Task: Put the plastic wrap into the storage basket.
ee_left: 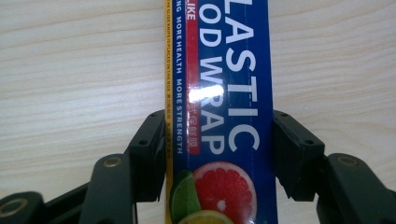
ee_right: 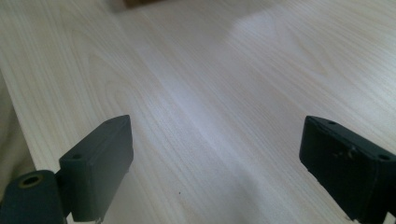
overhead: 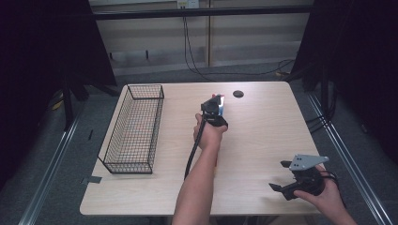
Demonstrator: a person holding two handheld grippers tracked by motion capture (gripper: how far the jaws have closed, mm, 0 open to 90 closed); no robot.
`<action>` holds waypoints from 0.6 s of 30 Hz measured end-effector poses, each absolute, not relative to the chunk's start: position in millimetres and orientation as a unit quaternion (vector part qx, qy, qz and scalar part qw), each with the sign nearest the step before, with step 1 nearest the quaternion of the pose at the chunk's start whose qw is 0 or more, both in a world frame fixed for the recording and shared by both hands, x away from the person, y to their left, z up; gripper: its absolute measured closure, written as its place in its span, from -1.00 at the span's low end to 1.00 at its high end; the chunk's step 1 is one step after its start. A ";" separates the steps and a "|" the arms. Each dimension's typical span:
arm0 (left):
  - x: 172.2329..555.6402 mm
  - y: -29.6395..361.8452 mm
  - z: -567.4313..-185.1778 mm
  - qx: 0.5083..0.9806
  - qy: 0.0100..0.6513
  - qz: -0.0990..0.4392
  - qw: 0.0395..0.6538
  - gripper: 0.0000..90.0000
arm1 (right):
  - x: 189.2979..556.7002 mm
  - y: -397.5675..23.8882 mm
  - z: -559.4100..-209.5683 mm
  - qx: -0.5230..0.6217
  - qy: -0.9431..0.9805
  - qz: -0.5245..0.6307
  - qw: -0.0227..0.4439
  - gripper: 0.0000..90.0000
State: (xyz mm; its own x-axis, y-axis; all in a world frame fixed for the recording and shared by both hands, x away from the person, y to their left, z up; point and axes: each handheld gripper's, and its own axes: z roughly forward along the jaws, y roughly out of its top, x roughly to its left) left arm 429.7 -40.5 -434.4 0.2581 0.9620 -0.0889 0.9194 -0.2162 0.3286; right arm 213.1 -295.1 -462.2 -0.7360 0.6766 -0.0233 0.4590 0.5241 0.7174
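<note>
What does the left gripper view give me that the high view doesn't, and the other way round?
Left gripper view: the box's blue label reading "plastic food wrap", its citrus picture, and both pads pressed on the box's long sides. High view: the wire basket at the table's left, the dark round spot near the far edge, and the right hand-held gripper open at the near right. Both: the wooden table and the left hand-held gripper on the box.

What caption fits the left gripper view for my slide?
The left gripper fingers clamp a blue plastic food wrap box lying on the wooden table.
</note>
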 end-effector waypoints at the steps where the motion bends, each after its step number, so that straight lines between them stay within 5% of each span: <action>1: 429.8 -39.1 -432.4 0.776 0.606 0.065 0.162 -0.04 | 213.1 -295.1 -462.2 0.330 0.860 0.359 0.151 -0.79; 18: 430.6 -17.1 -409.3 0.775 0.609 0.062 0.157 -0.02 | 213.7 -296.3 -461.1 0.328 0.855 0.375 0.144 -0.97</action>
State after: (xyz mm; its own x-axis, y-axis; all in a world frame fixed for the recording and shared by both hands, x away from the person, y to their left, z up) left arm 430.6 -17.1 -409.3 0.2515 0.9632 -0.0946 0.9242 -0.2099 0.3191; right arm 213.7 -296.3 -461.1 -0.7431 0.6691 -0.0002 0.4533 0.5037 0.7354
